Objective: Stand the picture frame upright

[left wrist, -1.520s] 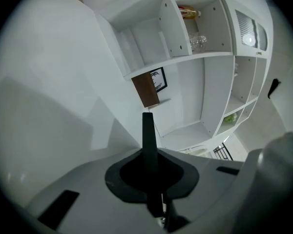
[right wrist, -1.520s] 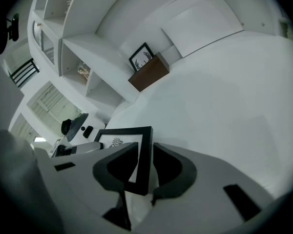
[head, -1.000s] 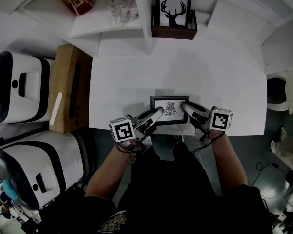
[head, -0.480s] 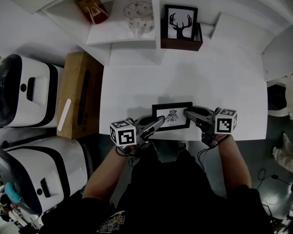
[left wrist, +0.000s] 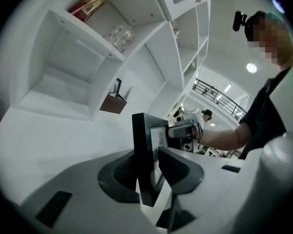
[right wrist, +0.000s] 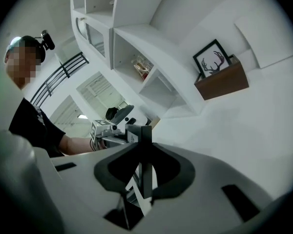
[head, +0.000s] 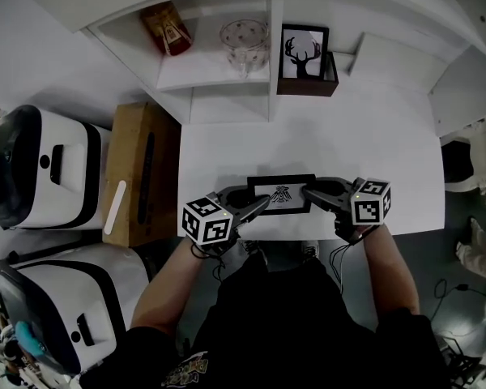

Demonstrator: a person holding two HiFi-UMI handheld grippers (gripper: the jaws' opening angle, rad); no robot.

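Gripping the picture frame [head: 279, 193] from both ends, I have it near the front edge of the white worktop [head: 348, 136], risen onto its long edge and leaning back a little, so its printed face shows as a narrow band from above. My left claw [head: 257, 206] has the frame's left end between its jaws. They have just been opening, yet both pads look to be against it. My right claw [head: 309, 193] has just been closing and now pinches the right end, seen edge-on between its pads. Whether the bottom edge touches the worktop I cannot tell.
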